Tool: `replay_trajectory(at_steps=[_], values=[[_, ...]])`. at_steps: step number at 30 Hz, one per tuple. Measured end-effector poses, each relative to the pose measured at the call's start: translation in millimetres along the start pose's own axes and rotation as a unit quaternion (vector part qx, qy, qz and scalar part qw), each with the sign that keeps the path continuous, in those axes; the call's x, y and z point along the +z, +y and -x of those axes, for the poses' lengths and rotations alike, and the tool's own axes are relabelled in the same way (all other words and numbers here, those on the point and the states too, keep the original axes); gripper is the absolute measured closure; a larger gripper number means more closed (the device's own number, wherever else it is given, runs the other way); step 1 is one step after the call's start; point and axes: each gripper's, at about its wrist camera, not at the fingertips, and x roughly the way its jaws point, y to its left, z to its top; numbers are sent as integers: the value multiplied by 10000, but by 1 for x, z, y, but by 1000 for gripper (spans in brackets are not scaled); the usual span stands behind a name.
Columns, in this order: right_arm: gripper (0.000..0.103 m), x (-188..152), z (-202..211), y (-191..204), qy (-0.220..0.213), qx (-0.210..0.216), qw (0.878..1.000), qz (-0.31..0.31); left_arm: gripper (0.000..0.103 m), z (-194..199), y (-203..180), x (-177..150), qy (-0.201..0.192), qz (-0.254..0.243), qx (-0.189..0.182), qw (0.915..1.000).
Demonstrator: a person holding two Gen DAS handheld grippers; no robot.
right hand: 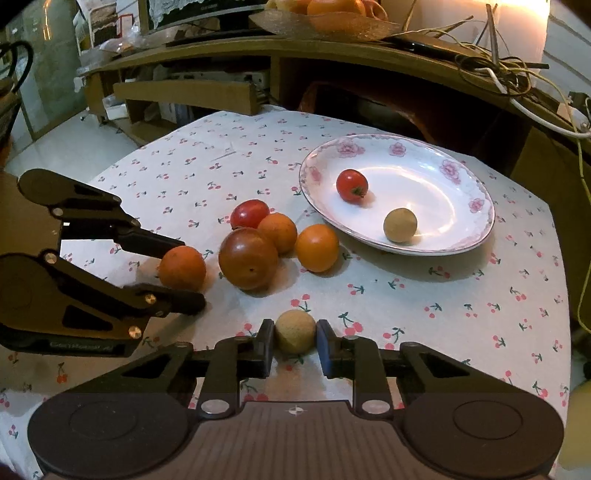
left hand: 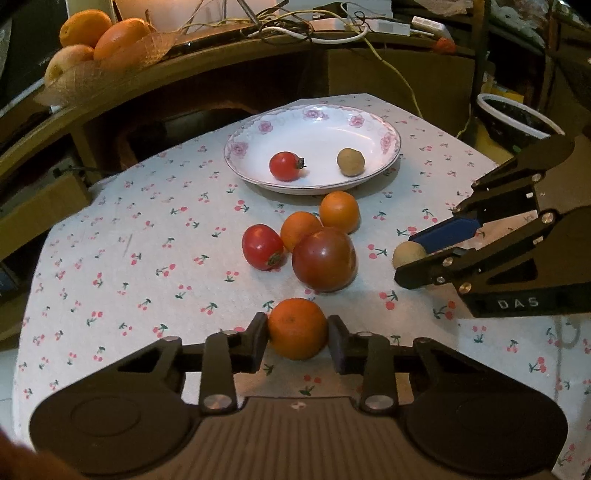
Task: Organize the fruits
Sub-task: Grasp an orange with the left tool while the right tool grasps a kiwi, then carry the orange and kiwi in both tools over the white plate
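Observation:
My left gripper (left hand: 297,341) is shut on an orange (left hand: 297,328) at the near edge of the cherry-print table; it also shows in the right wrist view (right hand: 183,267). My right gripper (right hand: 294,343) is shut on a small tan round fruit (right hand: 295,331), also seen in the left wrist view (left hand: 408,253). A flowered white plate (left hand: 384,122) holds a small red tomato (left hand: 285,166) and a tan fruit (left hand: 350,161). In front of the plate lie a large dark tomato (left hand: 324,259), a red tomato (left hand: 261,246) and two oranges (left hand: 301,229) (left hand: 339,211).
A wooden shelf (left hand: 221,55) curves behind the table with a net basket of oranges (left hand: 99,40) and tangled cables (left hand: 295,26). A black bowl with white rim (left hand: 517,118) stands at the right. Cardboard boxes (right hand: 184,96) sit beyond the table's far left.

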Motion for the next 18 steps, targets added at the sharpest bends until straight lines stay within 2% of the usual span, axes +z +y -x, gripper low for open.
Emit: replay_trajectory(at_steps=[5,11,18], values=[[79,3,1,-5,35,-1,9998,-182,64,4,-2,4,-44,9,-38,10000],[79,9,11,-5,-157,48,9995,-283,64,16,0,18,-313,99,-56,9994],[79,23,17,-12,-354,-42,9985,-410,64,13,-2,40,-507,148,-26,9986]])
